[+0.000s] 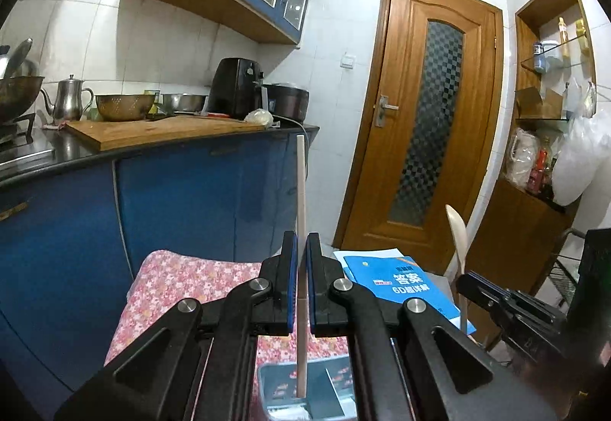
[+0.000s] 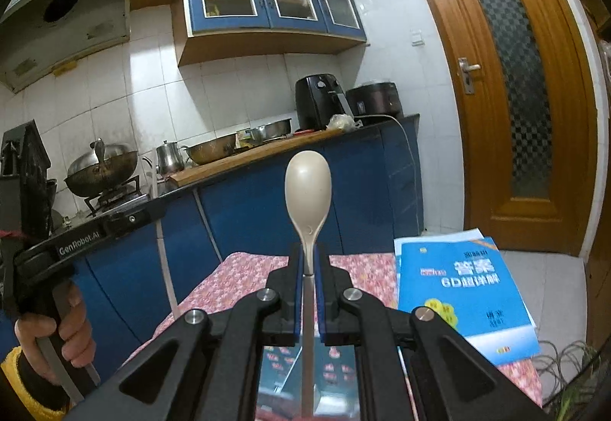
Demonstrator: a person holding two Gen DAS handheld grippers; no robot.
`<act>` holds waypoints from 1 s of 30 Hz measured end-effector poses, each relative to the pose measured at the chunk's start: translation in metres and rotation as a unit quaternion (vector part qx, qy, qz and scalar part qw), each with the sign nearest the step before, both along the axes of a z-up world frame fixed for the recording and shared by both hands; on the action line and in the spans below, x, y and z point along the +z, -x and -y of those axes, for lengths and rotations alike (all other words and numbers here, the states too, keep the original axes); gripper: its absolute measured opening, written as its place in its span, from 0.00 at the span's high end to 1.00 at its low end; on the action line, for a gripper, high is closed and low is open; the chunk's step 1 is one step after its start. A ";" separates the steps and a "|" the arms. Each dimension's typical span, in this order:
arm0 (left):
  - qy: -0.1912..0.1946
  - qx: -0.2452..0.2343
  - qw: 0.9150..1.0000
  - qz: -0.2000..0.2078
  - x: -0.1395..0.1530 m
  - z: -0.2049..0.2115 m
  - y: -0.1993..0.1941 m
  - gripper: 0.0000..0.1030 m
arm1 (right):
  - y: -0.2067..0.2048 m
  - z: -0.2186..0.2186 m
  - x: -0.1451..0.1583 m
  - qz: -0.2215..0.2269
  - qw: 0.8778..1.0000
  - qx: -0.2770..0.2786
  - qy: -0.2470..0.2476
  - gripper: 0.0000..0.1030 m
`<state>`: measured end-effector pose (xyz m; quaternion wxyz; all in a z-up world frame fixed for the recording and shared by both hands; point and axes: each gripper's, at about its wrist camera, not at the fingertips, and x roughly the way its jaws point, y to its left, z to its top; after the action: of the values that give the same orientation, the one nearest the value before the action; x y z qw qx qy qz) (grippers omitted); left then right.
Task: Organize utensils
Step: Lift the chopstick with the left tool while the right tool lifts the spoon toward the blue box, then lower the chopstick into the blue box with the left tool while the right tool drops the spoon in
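My left gripper [image 1: 301, 243] is shut on a pale chopstick [image 1: 301, 188] that stands upright; its lower end hangs over a shiny metal container [image 1: 332, 383]. My right gripper [image 2: 308, 255] is shut on the handle of a beige spoon [image 2: 307, 188], bowl pointing up, its metal handle reaching down over the same container [image 2: 278, 375]. In the left wrist view the spoon [image 1: 458, 230] and the right gripper [image 1: 496, 300] show at the right. In the right wrist view the left gripper's body [image 2: 88, 236] and the hand holding it show at the left.
A pink floral cloth [image 1: 183, 283] covers the table, with a blue booklet [image 2: 462, 291] on its right side. Blue kitchen cabinets [image 1: 172, 199] with a cutting board, pots and appliances stand behind. A wooden door [image 1: 420, 123] is to the right.
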<state>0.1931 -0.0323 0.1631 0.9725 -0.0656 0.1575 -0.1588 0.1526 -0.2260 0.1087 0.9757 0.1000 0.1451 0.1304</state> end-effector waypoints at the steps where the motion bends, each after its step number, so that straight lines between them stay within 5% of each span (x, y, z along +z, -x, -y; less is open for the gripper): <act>1: 0.000 0.000 1.000 0.002 -0.004 0.001 -0.001 0.98 | -0.003 -0.002 -0.003 0.003 1.000 0.001 0.006 0.93; 14: -0.018 -0.002 1.000 0.000 -0.065 0.013 -0.005 0.98 | -0.024 -0.006 -0.051 -0.004 0.999 0.026 0.023 0.93; 30: -0.032 -0.004 0.999 -0.043 -0.084 0.010 0.000 0.94 | -0.020 -0.020 -0.067 -0.020 0.998 0.042 0.045 0.92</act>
<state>0.1930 -0.0426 0.0786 0.9658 -0.0402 0.2041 -0.1547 0.1728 -0.2056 0.0412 0.9699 0.0520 0.1743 0.1621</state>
